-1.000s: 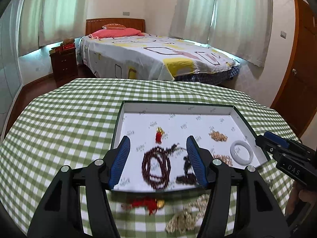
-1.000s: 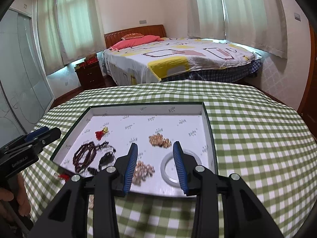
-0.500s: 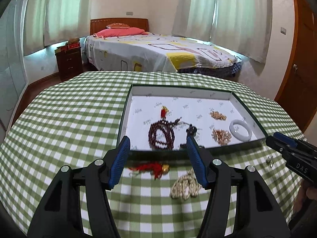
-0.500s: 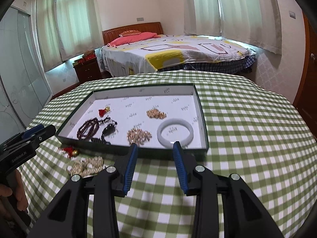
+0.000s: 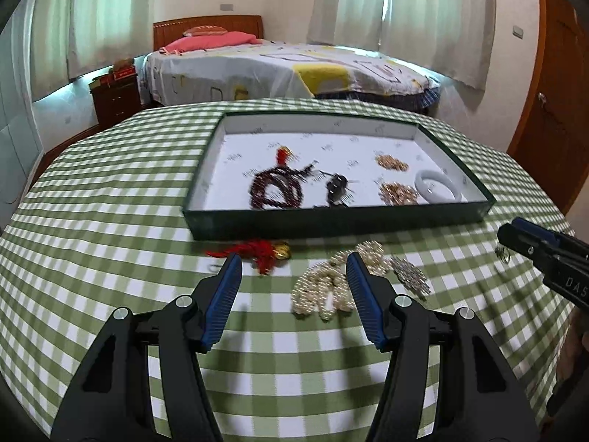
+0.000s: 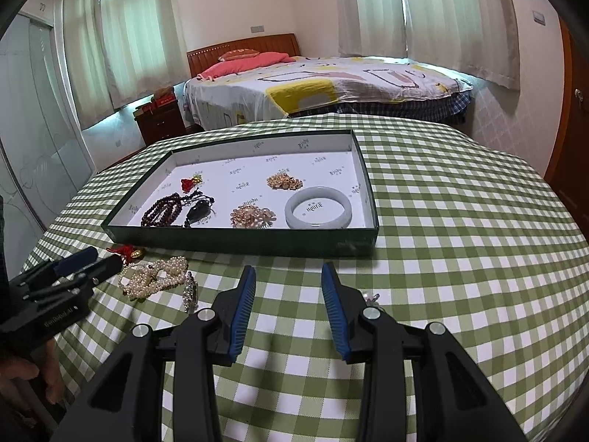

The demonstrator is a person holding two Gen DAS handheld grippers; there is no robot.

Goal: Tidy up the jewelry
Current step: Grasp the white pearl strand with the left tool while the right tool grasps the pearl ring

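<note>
Left wrist view. The left gripper hangs spread and empty above the checked tablecloth, in front of the near wall of the green tray. Already in the tray: a dark red bead strand, a small red tassel charm, a black piece, two gold clusters, and a pale bangle. Still out on the cloth: a red tassel with a gold bell just ahead of the left finger, a pearl strand partly hidden by the right finger, and a silvery brooch-like piece beside the pearls. A small ring-like item lies near the tip of the right gripper, too small to identify.

Right wrist view. The right gripper is also released and carries nothing, and sits near the tray's front wall. The tray contents match: bangle, gold clusters, dark beads. The pearl strand and the silvery piece lie on the cloth to the left; a small sparkly item peeks out beside the right finger. The left gripper points toward the tassel with the bell.

Judgement: roughly six pieces stowed, about four left outside. Task looks a bit past halfway; neither gripper is committed to a pickup yet.
</note>
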